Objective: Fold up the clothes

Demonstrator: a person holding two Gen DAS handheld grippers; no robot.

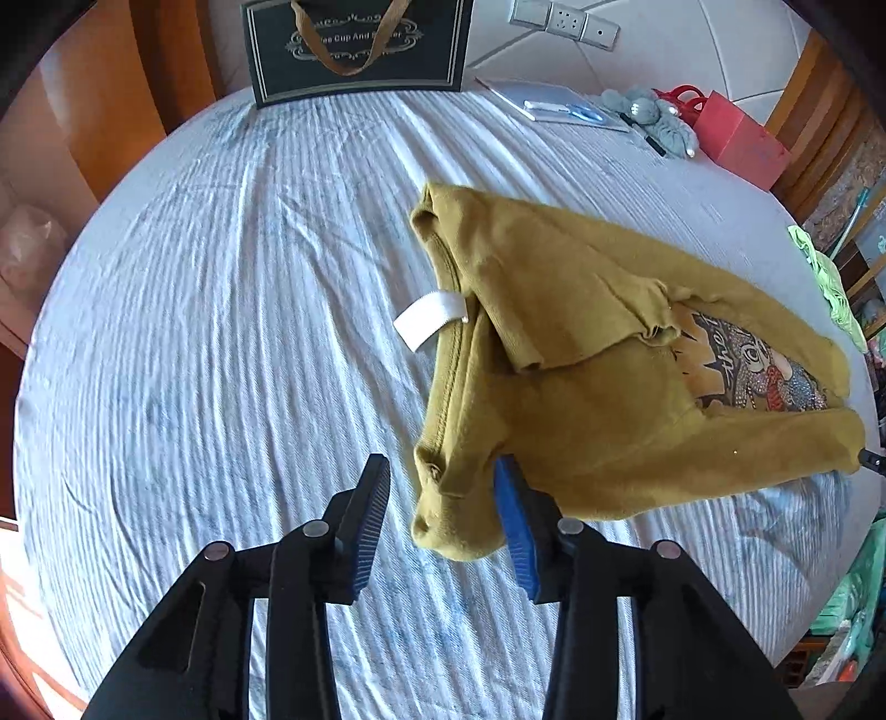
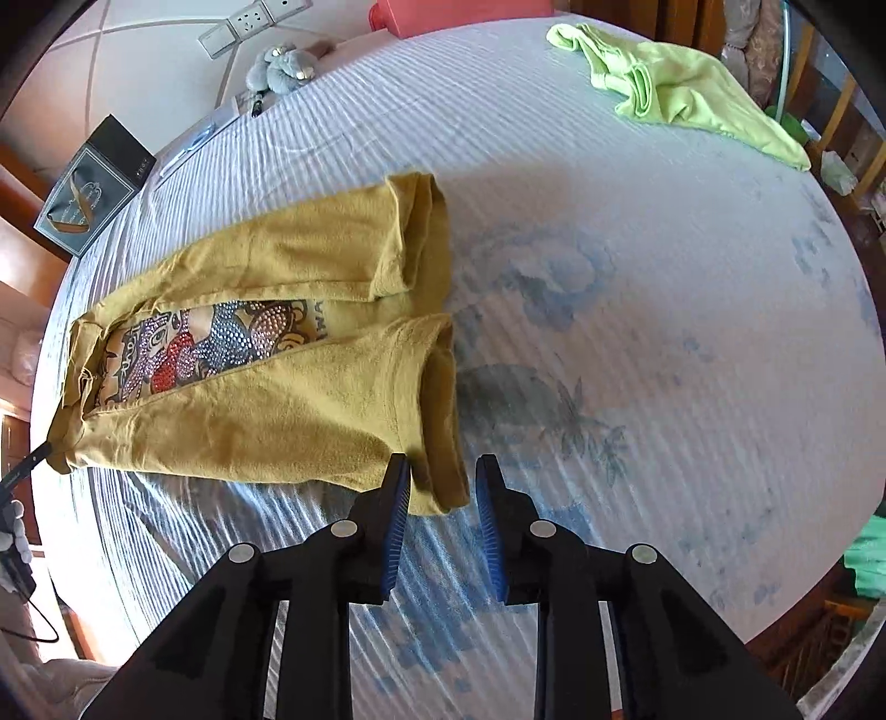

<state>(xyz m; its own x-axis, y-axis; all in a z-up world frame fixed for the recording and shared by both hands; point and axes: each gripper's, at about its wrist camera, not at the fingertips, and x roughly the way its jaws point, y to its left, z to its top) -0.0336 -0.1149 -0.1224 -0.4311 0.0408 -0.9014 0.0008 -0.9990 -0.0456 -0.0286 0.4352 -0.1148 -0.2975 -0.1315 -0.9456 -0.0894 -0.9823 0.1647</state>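
Observation:
A mustard-yellow T-shirt lies on the striped bed sheet. Both of its sides are folded inward over a rhinestone print. A white neck label sticks out at the collar. My left gripper hangs over the near shoulder corner. Its jaws stand wide apart; the cloth lies between them against the right pad and clear of the left pad. My right gripper is at the near hem corner. Its jaws stand apart around the fabric edge, with a gap at the right pad.
At the head of the bed stand a black gift bag, a notebook with a pen, a grey plush toy and a red bag. A light green garment lies crumpled near the bed's far edge.

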